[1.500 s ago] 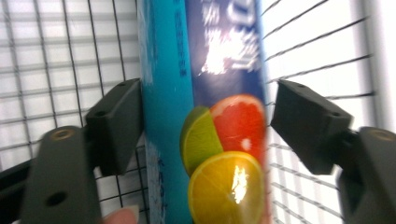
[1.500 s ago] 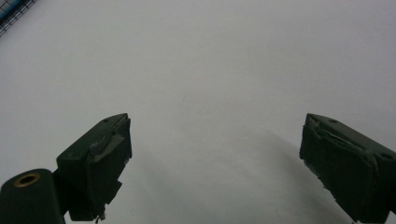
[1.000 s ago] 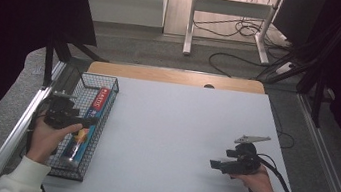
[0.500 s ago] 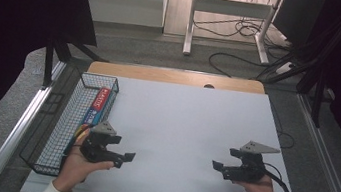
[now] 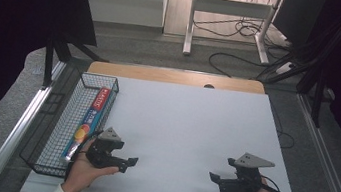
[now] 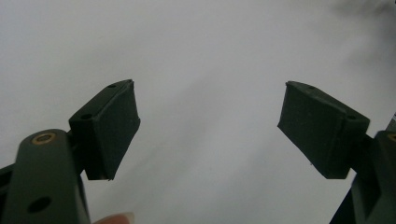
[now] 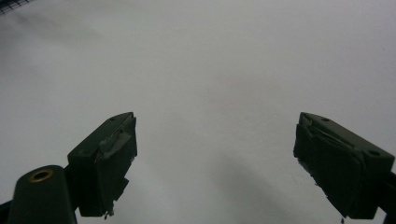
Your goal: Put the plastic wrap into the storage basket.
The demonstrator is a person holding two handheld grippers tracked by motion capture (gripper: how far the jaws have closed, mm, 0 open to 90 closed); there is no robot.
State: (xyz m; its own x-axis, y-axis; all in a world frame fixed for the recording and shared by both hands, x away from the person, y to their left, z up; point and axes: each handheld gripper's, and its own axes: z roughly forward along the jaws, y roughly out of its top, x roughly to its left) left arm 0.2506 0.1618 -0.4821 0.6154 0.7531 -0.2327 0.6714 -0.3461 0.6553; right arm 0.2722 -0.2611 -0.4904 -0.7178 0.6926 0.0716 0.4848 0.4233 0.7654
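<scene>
- While both arms rest low at the near edge, the white surface (image 5: 189,129) lies bare across its middle, which it was a second ago too.
- At nine o'clock the wire basket (image 5: 56,125) sits along the surface's left edge, in the same spot as before.
- Inside it the long box of plastic wrap (image 5: 89,117) lies lengthwise, its far end toward eleven o'clock; it has not moved since the left arm was over it.
- The left hand-held gripper (image 5: 129,163), at seven o'clock, has come out of the basket onto the open surface, jaws wide apart and holding nothing.
- The right hand-held gripper (image 5: 214,177), at five o'clock, has hardly stirred, and its jaws also gape empty.
- My reading: the box has been dropped off in the basket, and both grippers are back at rest, so the work looks finished.
</scene>
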